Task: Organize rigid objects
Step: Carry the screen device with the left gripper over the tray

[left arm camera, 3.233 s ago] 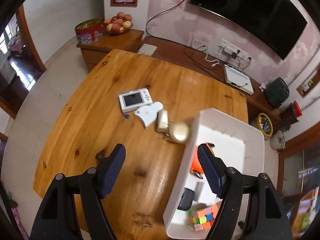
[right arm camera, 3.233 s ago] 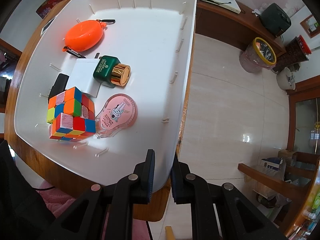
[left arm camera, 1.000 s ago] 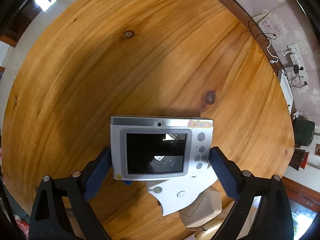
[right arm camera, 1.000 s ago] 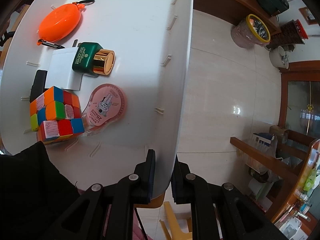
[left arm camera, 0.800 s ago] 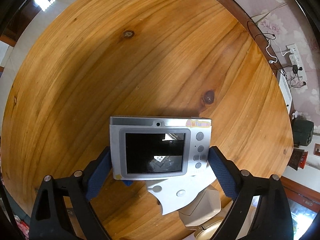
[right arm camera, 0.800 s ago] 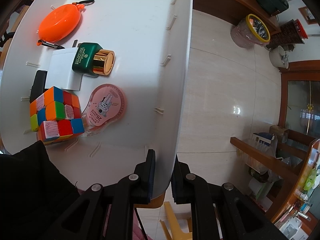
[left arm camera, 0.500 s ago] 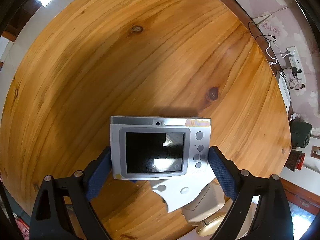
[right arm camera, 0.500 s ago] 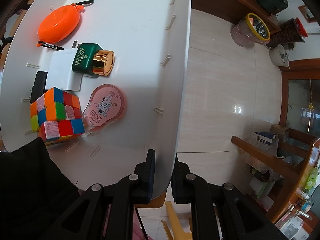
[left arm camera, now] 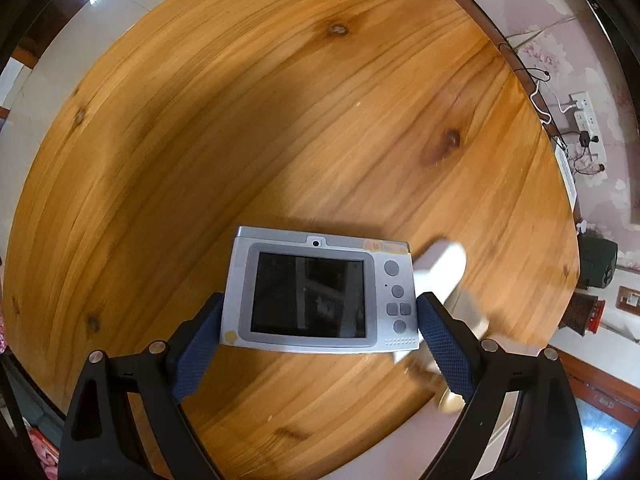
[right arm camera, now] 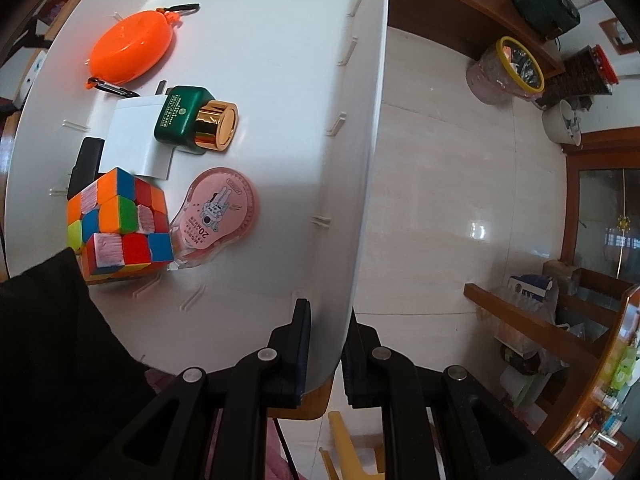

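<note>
A silver digital camera (left arm camera: 320,296), screen up, is clamped at both ends by my left gripper (left arm camera: 318,322), which holds it lifted above the wooden table (left arm camera: 240,128). Behind it, blurred, lie a white plastic piece (left arm camera: 440,266) and a cream bottle with a gold cap (left arm camera: 452,400). My right gripper (right arm camera: 328,320) is shut on the rim of a white bin (right arm camera: 362,168). Inside the bin sit an orange case (right arm camera: 132,48), a green bottle with gold cap (right arm camera: 196,120), a white box (right arm camera: 136,140), a puzzle cube (right arm camera: 118,224) and a pink tape dispenser (right arm camera: 218,208).
A dark sleeve (right arm camera: 60,340) covers the bin's near left corner. Right of the bin lies tiled floor with a yellow-rimmed bucket (right arm camera: 512,72) and a wooden shelf (right arm camera: 540,320). A power strip and cables (left arm camera: 580,120) hang on the wall past the table.
My left gripper has shut on the camera and lifted it off the table, drifting left and up from the white piece and bottle. The right gripper and bin have stayed put.
</note>
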Demonstrator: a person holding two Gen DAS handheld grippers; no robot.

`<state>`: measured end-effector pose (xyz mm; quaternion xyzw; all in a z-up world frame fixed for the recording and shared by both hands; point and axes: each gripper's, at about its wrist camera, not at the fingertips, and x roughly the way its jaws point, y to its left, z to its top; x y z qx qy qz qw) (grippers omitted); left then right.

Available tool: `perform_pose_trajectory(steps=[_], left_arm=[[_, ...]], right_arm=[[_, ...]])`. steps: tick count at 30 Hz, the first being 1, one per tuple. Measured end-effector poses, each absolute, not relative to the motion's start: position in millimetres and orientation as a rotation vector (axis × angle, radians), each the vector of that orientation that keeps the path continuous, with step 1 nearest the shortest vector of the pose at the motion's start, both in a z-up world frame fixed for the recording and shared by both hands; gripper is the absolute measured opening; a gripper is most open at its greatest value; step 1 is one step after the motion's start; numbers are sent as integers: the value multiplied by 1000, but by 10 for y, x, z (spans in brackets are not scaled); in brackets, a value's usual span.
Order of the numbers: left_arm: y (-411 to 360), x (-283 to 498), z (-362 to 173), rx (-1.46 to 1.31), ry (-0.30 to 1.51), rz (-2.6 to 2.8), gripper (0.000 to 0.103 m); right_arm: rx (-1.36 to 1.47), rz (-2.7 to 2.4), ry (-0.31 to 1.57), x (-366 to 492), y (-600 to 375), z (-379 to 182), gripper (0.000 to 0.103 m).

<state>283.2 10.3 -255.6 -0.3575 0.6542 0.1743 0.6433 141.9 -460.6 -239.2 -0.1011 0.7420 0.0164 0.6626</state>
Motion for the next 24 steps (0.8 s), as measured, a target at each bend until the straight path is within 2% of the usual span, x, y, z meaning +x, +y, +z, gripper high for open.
perform_pose_trajectory(steps=[14,24], left_arm=[[-6,2279,-2126,-804,1462,367,94],[-416,1911,-1697,-677,1445,281,94]], right_arm=[[-251,83,1586,1341,-4562,-2334,14],[-208,116,1513,1273,-4593,-2283,14]])
